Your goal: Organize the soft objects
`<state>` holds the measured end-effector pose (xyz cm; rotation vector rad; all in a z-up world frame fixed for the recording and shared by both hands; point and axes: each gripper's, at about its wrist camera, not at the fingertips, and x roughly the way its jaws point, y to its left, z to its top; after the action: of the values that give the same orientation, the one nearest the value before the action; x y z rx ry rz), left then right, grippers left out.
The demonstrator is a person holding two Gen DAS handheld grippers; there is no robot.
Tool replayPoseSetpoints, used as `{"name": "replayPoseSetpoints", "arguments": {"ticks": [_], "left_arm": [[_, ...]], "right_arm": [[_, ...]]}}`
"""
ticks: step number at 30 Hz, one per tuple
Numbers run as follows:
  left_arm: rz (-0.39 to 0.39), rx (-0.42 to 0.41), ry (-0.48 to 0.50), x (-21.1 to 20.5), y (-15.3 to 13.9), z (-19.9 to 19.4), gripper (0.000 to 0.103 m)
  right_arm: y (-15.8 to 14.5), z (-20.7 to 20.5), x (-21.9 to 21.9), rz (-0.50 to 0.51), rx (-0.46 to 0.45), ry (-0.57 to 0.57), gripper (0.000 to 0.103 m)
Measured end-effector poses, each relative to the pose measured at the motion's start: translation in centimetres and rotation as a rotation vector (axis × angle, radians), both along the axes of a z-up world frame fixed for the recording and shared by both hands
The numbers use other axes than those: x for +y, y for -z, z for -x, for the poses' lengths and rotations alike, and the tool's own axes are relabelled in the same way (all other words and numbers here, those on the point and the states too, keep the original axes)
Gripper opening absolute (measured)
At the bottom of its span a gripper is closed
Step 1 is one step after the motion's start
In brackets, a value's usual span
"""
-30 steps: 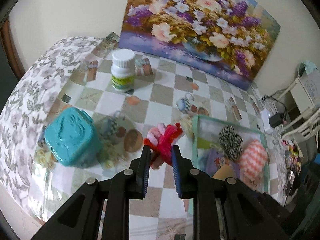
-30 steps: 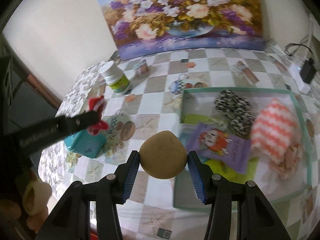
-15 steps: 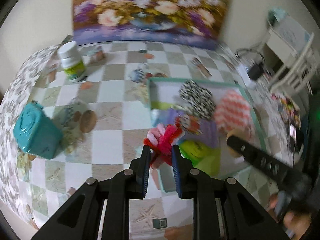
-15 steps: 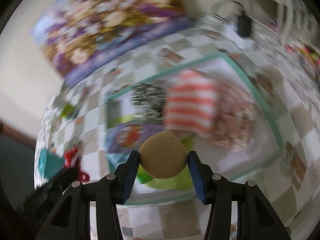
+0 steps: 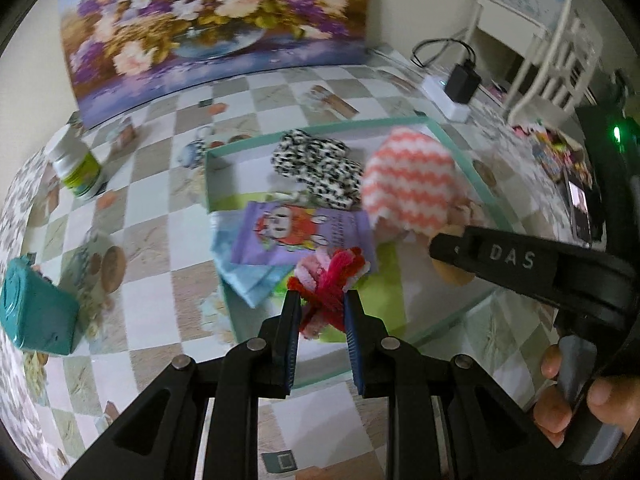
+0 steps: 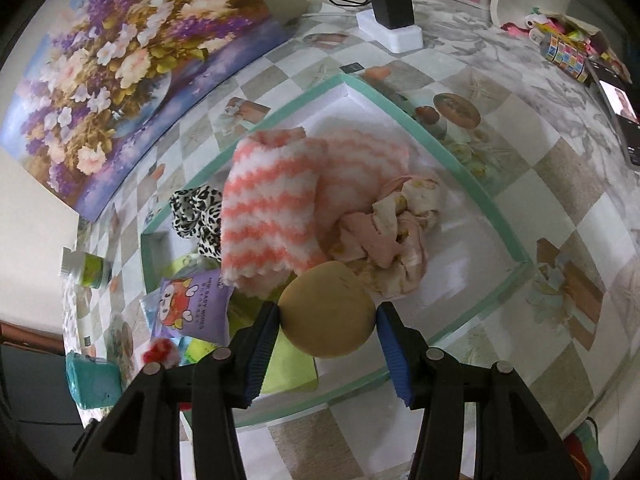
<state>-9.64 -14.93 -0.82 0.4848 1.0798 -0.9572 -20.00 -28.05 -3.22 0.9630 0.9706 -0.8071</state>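
The left gripper [image 5: 319,312] has its jaws drawn close together on a fuzzy red, pink and white tangle of pipe-cleaner chenille [image 5: 330,280], pinching it low in the bundle so the loose ends fan out above the pads. It hangs over the near left part of the shallow white tray with the mint-green rim [image 5: 452,144], probably so the bundle can be dropped among the other soft things. The right gripper [image 6: 327,320] stands about half open, its blue pads pressed on either side of a tan, rounded foam sponge [image 6: 327,312]; the wide hold suits a squashy ball that would deform under a tighter squeeze. It hovers over the near edge of the same tray.

Already inside the tray lie a coral-and-white zigzag fleece cloth [image 6: 280,208], a black-and-white leopard-print scrunchie [image 6: 198,216], a crumpled pale pink floral fabric [image 6: 392,240], a purple pack of baby wipes [image 6: 192,308] and a lime-green cloth [image 6: 288,368]. Outside it, on the checked tablecloth [image 5: 148,216], stand hard items left alone: a white pill bottle with green label [image 5: 78,168] and a teal plastic box [image 5: 32,312].
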Motion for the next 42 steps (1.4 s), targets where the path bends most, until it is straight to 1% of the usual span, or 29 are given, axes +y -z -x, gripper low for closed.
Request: {"name": "replayPoseSetpoints", "arguments": {"ticks": [2,3,4,5,7,8,12,13,14,16,19,20,21,23,24,28,31,34,36,42], "left_arm": [[-0.002,-0.006,0.010,-0.3,0.0,0.3,0.027],[-0.002,-0.008,0.011,-0.3,0.0,0.3,0.029],[-0.004,-0.009,0.007,-0.3,0.0,0.2,0.036],[-0.006,-0.009,0.001,-0.2,0.0,0.1,0.043],[-0.013,-0.004,-0.016,-0.1,0.1,-0.2,0.049],[-0.018,0.001,-0.027,0.0,0.1,-0.4,0.050],[-0.024,0.026,-0.081,0.5,0.3,-1.5,0.056],[-0.021,0.036,-0.100,0.7,0.3,-1.9,0.062],[-0.019,0.040,-0.119,0.9,0.3,-2.3,0.071],[-0.019,0.041,-0.166,1.5,0.3,-3.2,0.078],[-0.030,0.047,-0.237,2.3,0.5,-4.5,0.083],[-0.037,0.051,-0.262,2.6,0.7,-4.9,0.089],[-0.047,0.054,-0.286,2.9,0.8,-5.4,0.092],[-0.075,0.053,-0.329,3.6,1.0,-6.2,0.092],[-0.085,0.053,-0.341,3.8,1.1,-6.5,0.092],[-0.091,0.049,-0.394,4.9,0.9,-7.6,0.092],[-0.085,0.046,-0.424,5.6,0.6,-8.2,0.092],[-0.082,0.053,-0.451,6.2,0.5,-8.7,0.092],[-0.085,0.045,-0.462,6.6,0.2,-9.0,0.092],[-0.101,-0.015,-0.492,8.0,-0.8,-9.4,0.092]], "right_arm": [[0.0,-0.1,0.0,-0.002,-0.002,-0.002,0.055],[0.0,-0.1,0.0,-0.002,-0.001,-0.002,0.057],[0.0,0.0,0.0,-0.003,0.001,-0.003,0.061],[0.0,-0.1,-0.1,-0.003,0.005,-0.003,0.063],[0.1,-0.2,0.0,-0.004,0.011,-0.007,0.066],[0.2,-0.2,-0.1,-0.005,0.014,-0.010,0.066],[0.5,-0.5,-0.1,-0.006,0.042,-0.018,0.073],[0.6,-0.6,-0.1,-0.003,0.048,-0.019,0.075],[0.6,-0.6,0.0,0.001,0.055,-0.021,0.077],[0.6,-0.8,0.0,0.013,0.070,-0.027,0.085],[0.5,-1.2,0.2,0.039,0.087,-0.050,0.091],[0.4,-1.3,0.3,0.047,0.089,-0.060,0.091],[0.4,-1.5,0.4,0.054,0.092,-0.068,0.091],[0.2,-1.8,0.7,0.077,0.099,-0.089,0.095],[0.0,-2.0,0.9,0.096,0.100,-0.102,0.103],[-1.0,-3.1,1.9,0.175,0.109,-0.158,0.103],[-1.3,-3.9,2.8,0.208,0.114,-0.207,0.103],[-1.8,-4.4,3.7,0.241,0.128,-0.230,0.103],[-2.1,-4.7,4.3,0.255,0.128,-0.246,0.103],[-2.9,-5.0,6.0,0.263,0.100,-0.276,0.103]]}}
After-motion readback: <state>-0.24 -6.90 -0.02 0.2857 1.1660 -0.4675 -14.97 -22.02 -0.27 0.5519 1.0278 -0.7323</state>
